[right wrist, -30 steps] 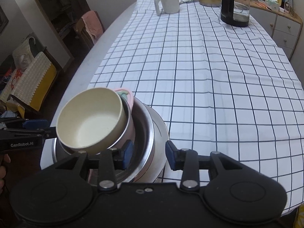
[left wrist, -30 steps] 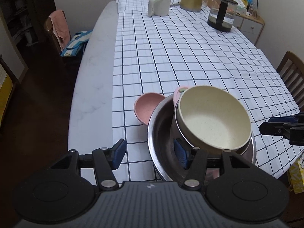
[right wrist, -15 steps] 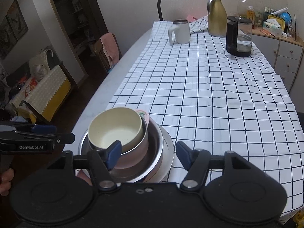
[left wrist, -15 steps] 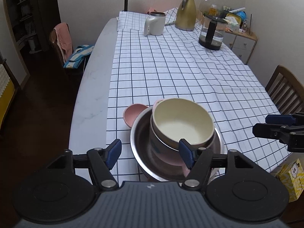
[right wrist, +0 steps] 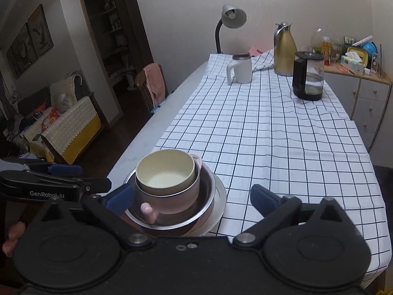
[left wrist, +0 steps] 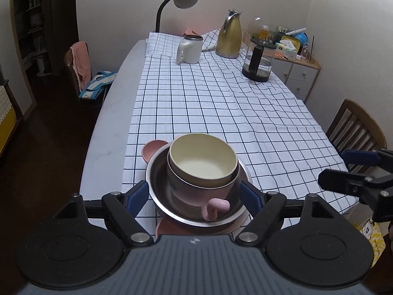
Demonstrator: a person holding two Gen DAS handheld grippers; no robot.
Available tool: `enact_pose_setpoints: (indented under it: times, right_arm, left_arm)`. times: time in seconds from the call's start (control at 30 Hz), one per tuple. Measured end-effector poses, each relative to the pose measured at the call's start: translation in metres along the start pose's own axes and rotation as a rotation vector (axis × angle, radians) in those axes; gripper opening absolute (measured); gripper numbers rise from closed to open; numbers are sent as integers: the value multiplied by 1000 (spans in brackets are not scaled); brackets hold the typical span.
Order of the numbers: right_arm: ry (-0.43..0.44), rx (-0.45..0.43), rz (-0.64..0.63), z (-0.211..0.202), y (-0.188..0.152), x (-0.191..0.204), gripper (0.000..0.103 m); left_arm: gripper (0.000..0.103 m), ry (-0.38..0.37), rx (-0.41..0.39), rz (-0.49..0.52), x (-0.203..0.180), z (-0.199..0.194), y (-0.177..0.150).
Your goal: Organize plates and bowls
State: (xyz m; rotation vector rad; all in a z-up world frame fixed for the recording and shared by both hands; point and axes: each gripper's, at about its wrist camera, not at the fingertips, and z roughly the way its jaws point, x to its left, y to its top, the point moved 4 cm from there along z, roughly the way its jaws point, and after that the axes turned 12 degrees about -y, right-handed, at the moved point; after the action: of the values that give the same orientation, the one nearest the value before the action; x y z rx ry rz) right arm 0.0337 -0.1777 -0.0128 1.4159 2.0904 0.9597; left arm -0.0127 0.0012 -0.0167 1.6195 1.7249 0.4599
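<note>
Jaws just widened; cream bowl (left wrist: 203, 160) nested.

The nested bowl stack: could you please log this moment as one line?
stack: cream bowl in pink cup in steel bowl | left gripper: jaws just opened, empty | right gripper: jaws just opened, empty

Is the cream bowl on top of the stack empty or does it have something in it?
Empty. The cream bowl shows only its bare pale bottom in both views, nested upright in the pink cup.

Bowl (left wrist: 203, 157) nested in mug (left wrist: 196, 191), in steel bowl (left wrist: 162, 196), on bench (left wrist: 108, 113) near edge; kettle (left wrist: 258, 61), jug (left wrist: 229, 38) at far end.
</note>
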Motion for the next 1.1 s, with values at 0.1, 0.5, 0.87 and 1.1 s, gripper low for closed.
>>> enact_pose_setpoints:
  times: [0.1,0.5,0.87,1.1]
  right_arm:
    - [11,5,13,-5,-1,-1,103]
    - [27,1,108,-15,-9,-12,103]
    - [14,20,123,-20,-11,-14,103]
    - [13,20,100,-24,-11,-9,103]
  left_arm:
    - [88,-7,0,-9,-4,-3,-2]
    - [90,-32,-2,-51,-20,-15,-11]
    - [90,-26,10,-73,-26,-18,-14]
    - [90,-31,16,-73,-26,-19,-14]
